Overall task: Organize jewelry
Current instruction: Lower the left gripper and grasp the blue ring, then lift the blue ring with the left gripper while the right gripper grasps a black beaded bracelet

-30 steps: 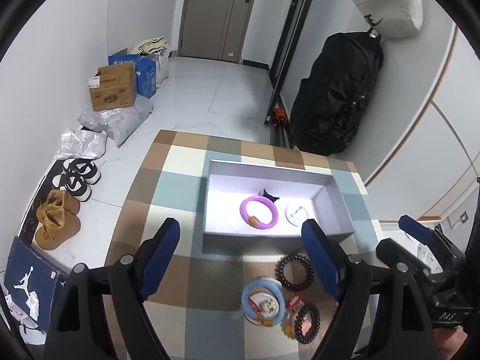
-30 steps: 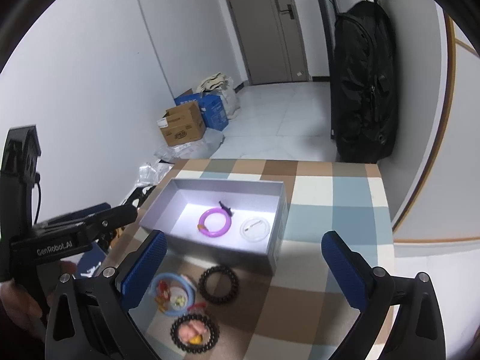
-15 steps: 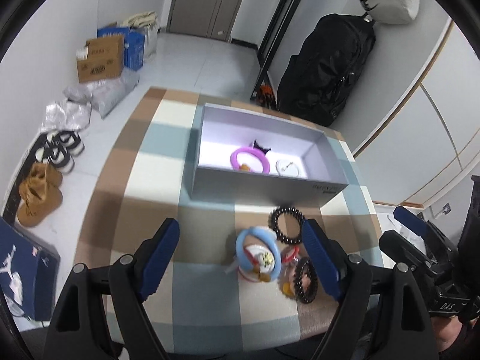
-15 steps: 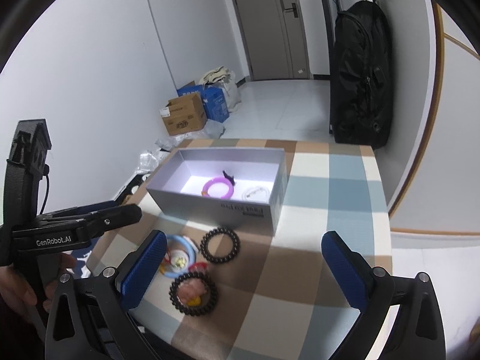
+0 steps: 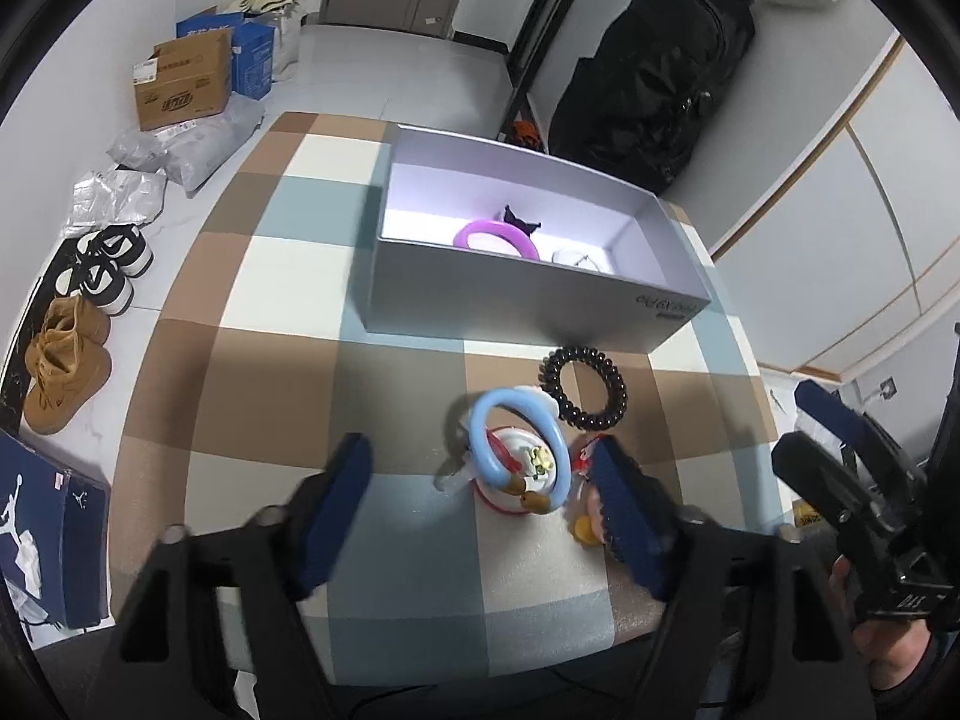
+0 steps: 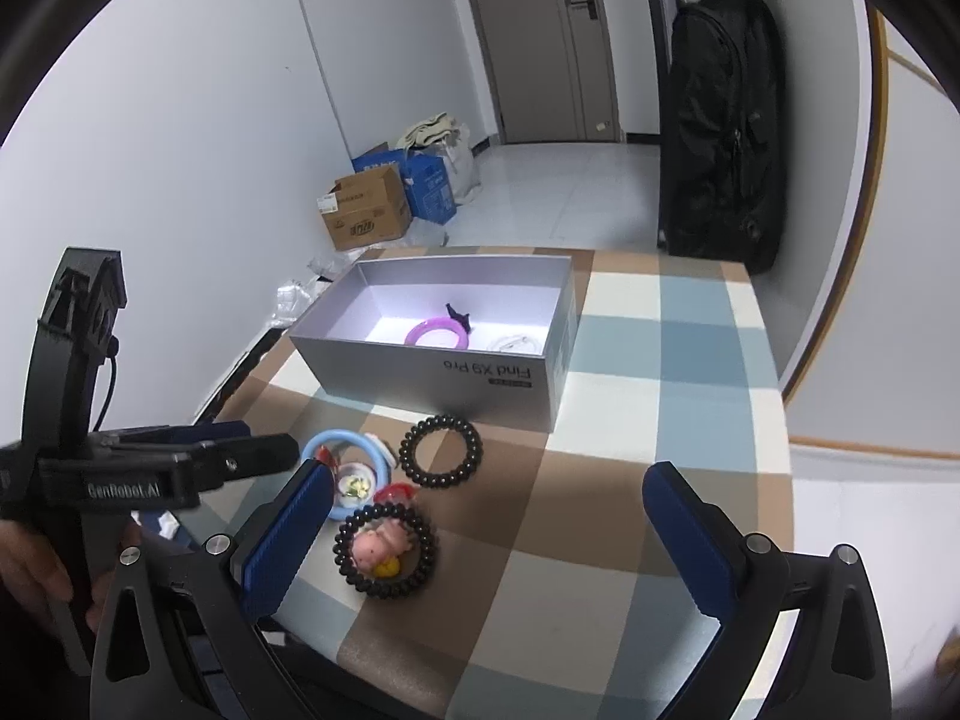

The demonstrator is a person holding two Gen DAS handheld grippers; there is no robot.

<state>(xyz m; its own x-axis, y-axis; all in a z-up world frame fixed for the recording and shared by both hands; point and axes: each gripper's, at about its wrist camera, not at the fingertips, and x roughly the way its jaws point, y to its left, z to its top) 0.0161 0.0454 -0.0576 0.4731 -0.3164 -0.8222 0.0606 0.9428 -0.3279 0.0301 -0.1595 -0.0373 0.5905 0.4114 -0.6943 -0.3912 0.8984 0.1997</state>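
left tool (image 5: 483, 477) is sitting wide open low over the near edge of the worktop (image 5: 288, 312), fingers straddling the light blue bangle (image 5: 515, 447); nothing is between the pads yet, so this looks like lining up for a pick. right tool (image 6: 489, 531) is also spread open and holding nothing, hovering near the front edge with its left finger just beside the loose pieces, probably waiting its turn.

loose pieces are clustering at the near centre of the checked cloth:
- blue bangle is leaning on a small white-and-red charm piece (image 5: 522, 468), tilted rather than flat, so a side pinch on the ring seems easier than a top grab
- black bead bracelet with a pink figure inside (image 6: 385, 553) is lying flat, nearest the right tool
- black spiral hair tie (image 6: 441, 451) is lying flat just beyond, close to the box front wall but not touching

further back, the grey phone box (image 6: 432, 369) is standing open as the bin. a purple bangle (image 6: 436, 335) with a dark bow and a white ring-shaped item (image 6: 513, 343) are already lying inside, right half; can't tell what the white one is. judging: two in, three or four left.

risk: lifting the bangle may be dragging the charm along.

behind the worktop: black bag (image 6: 723, 120), cardboard boxes (image 6: 366, 216), shoes (image 5: 66, 360) on the floor.
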